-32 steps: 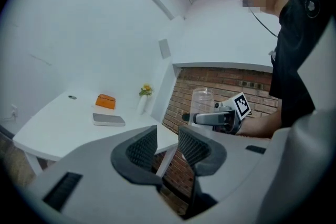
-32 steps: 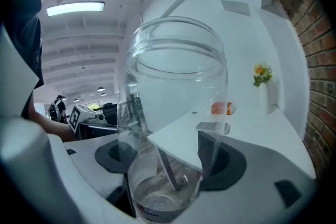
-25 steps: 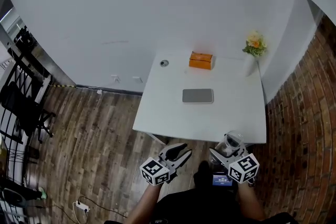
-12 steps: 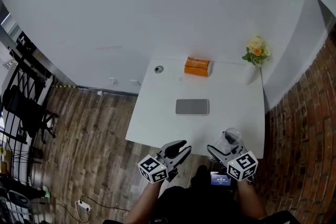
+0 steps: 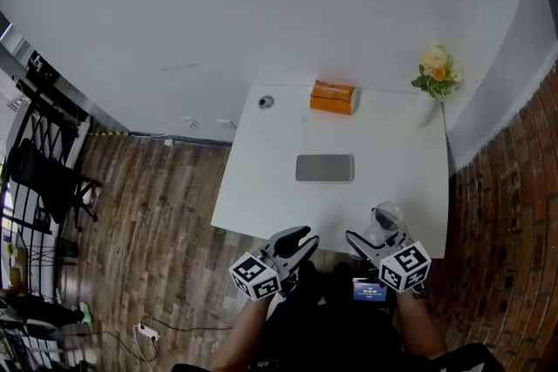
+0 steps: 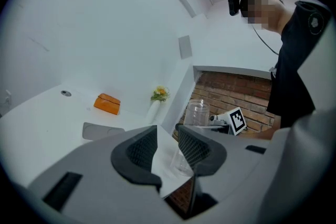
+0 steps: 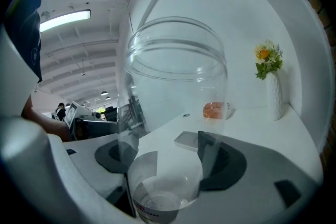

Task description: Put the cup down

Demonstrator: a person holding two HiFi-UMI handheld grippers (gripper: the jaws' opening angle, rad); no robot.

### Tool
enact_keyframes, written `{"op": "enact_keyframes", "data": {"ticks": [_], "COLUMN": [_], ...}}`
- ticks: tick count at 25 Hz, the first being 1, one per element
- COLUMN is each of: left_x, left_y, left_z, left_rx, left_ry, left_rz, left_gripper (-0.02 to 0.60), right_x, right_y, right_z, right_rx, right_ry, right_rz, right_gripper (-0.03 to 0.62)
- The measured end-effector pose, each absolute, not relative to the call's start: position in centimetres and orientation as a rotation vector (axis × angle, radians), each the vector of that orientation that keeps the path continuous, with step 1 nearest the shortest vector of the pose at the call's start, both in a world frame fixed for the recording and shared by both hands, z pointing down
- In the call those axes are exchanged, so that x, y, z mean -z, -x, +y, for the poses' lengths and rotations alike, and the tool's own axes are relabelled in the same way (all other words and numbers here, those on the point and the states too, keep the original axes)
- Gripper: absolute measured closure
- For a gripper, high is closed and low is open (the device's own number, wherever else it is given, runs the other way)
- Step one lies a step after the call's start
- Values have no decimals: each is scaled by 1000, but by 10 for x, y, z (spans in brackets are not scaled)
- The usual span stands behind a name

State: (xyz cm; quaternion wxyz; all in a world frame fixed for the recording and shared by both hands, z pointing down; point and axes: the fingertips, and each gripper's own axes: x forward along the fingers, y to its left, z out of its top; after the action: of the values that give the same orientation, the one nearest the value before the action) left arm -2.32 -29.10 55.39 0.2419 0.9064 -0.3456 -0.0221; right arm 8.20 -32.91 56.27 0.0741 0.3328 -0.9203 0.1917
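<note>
A clear plastic cup (image 5: pixel 386 220) is upright between the jaws of my right gripper (image 5: pixel 377 236), which is shut on its lower part. It hangs over the near right corner of the white table (image 5: pixel 270 187). In the right gripper view the cup (image 7: pixel 173 107) fills the middle, and the dark pads (image 7: pixel 223 160) press its sides low down. My left gripper (image 5: pixel 295 241) hovers at the table's near edge, left of the cup, open by a narrow gap with nothing in it. From the left gripper (image 6: pixel 167 147) the cup (image 6: pixel 198 113) shows to the right.
On the table lie a grey flat pad (image 5: pixel 324 168) in the middle, an orange box (image 5: pixel 334 97) at the back, a small round thing (image 5: pixel 266 102) at the back left and a white vase of flowers (image 5: pixel 433 76) at the back right. A brick wall (image 5: pixel 506 213) runs along the right.
The view has shifted, and the table now reaches nearer to me. The cup and both grippers now stand over its near edge. Neither gripper's jaws have changed.
</note>
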Motion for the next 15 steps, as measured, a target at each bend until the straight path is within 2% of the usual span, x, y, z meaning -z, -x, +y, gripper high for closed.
{"op": "enact_keyframes", "data": {"ticks": [15], "left_x": [-535], "left_y": [41], "left_z": [-320], "left_rx": [87], "left_ry": [-2565], "left_rz": [-811], "left_gripper": [449], "right_x": [-530], "right_y": [-57], "right_z": [-345], "right_rx": [-500], "right_ry": [-1142], "right_rz": [-2756], "right_gripper": [229]}}
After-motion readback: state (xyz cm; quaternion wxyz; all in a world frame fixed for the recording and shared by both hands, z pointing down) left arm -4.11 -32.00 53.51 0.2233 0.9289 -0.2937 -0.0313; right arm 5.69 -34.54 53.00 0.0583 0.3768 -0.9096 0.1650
